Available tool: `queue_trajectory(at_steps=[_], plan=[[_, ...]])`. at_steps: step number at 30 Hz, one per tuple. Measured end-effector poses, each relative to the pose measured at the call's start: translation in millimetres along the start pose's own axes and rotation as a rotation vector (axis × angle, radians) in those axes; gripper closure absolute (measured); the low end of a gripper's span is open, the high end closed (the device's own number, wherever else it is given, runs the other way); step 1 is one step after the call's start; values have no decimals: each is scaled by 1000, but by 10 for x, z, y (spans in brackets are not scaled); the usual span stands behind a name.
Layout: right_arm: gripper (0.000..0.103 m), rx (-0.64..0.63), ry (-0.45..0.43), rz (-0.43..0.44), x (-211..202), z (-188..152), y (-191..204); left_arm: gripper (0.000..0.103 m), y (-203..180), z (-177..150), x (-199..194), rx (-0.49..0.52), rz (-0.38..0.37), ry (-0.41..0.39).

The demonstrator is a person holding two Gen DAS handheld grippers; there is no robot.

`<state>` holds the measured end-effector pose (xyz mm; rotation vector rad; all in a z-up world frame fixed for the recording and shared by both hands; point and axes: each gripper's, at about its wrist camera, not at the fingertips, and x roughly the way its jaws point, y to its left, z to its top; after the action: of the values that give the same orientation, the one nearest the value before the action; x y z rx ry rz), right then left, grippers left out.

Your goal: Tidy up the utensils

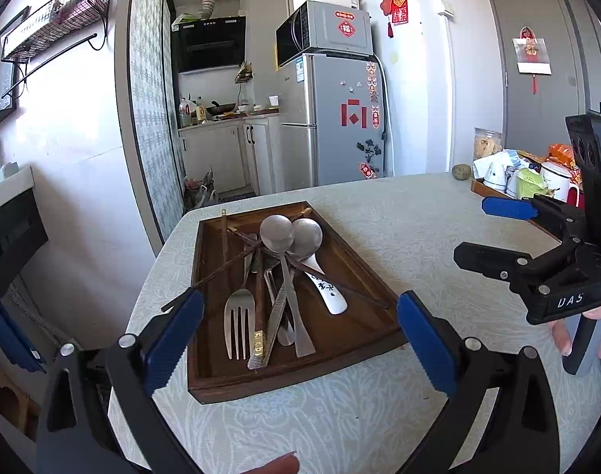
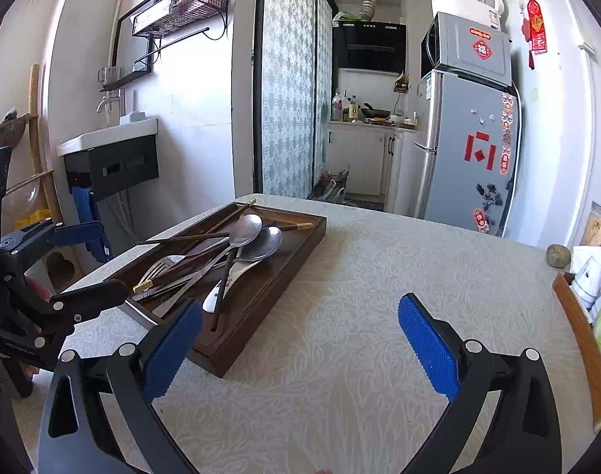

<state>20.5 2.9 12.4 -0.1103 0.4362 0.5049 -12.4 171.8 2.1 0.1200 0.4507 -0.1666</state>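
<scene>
A dark wooden tray (image 1: 363,272) (image 2: 288,249) lies on the table and holds a jumbled pile of utensils: two metal spoons (image 1: 277,233) (image 2: 245,230), a fork (image 1: 238,322) (image 2: 160,266), a white ceramic spoon (image 1: 328,294) (image 2: 217,294), a knife (image 1: 274,324) and dark chopsticks (image 1: 217,270) (image 2: 181,238). My left gripper (image 1: 300,339) is open above the tray's near end, holding nothing. My right gripper (image 2: 300,347) is open and empty over bare table to the right of the tray. Each gripper shows in the other's view: the right (image 1: 494,237), the left (image 2: 91,260).
The table (image 1: 419,213) (image 2: 379,276) has a pale floral cloth. A second wooden tray (image 1: 498,193) (image 2: 581,328) with cups and jars stands at its far right, with a small round stone (image 1: 461,171) (image 2: 558,255) beside it. A fridge (image 2: 466,150) and kitchen lie beyond.
</scene>
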Motion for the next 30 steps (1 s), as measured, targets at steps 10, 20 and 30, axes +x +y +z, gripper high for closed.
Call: queue_trajectory(at_steps=[10, 20, 30], plan=[[3, -7, -20, 29, -45, -10, 14, 3, 235, -15, 22, -118, 19, 15], [3, -27, -42, 24, -90, -9, 67, 3, 221, -19, 5, -105, 7, 12], [3, -30, -55, 17, -113, -11, 75, 3, 188, -17, 27, -96, 31, 19]])
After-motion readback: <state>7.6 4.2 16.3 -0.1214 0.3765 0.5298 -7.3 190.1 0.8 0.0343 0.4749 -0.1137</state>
